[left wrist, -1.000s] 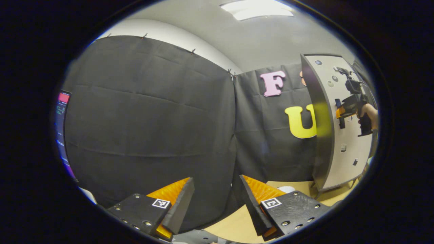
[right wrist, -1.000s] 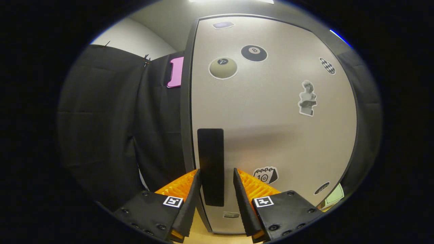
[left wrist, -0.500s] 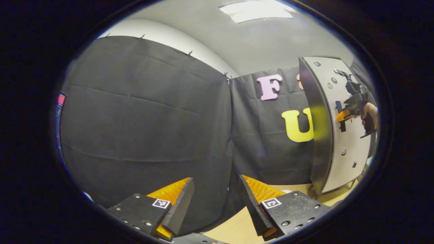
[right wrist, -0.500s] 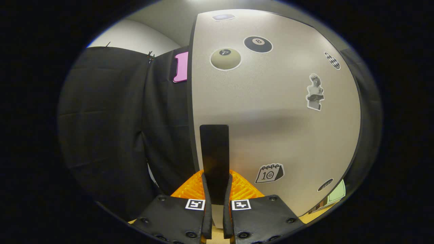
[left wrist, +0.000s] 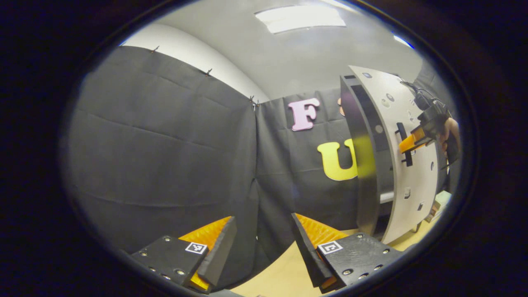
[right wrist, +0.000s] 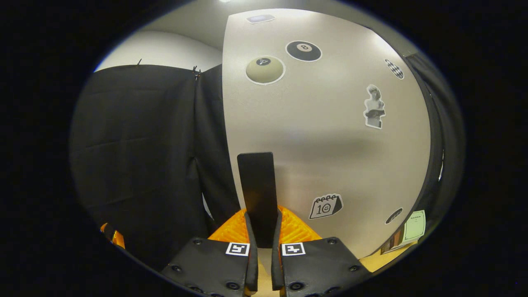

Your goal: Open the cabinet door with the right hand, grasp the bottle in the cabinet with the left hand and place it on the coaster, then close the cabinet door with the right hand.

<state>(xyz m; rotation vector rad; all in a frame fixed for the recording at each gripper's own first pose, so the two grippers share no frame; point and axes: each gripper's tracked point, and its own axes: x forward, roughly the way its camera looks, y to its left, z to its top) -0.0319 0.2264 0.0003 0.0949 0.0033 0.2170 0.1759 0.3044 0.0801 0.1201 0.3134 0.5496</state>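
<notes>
While the right gripper (right wrist: 261, 239) has both fingers pressed on the flat black upright handle (right wrist: 257, 185) of the pale grey cabinet door (right wrist: 330, 136), the right gripper view sits close against that door, showing its stickers: two billiard balls near the top, a small statue figure to the right, a calendar just beside the handle.

From farther off, the left gripper view shows the same door (left wrist: 406, 165) swung partly away from the dark cabinet body (left wrist: 359, 165), with a dark gap between them and a pale shelf edge low in it. The bottle inside cannot be made out. That view also shows the right gripper (left wrist: 408, 144) on the handle and the person's hand (left wrist: 449, 132) behind it.

The left gripper (left wrist: 264, 243) hangs over the light wooden tabletop (left wrist: 284, 276), well apart from the cabinet, its fingers spread wide with nothing between them.
</notes>
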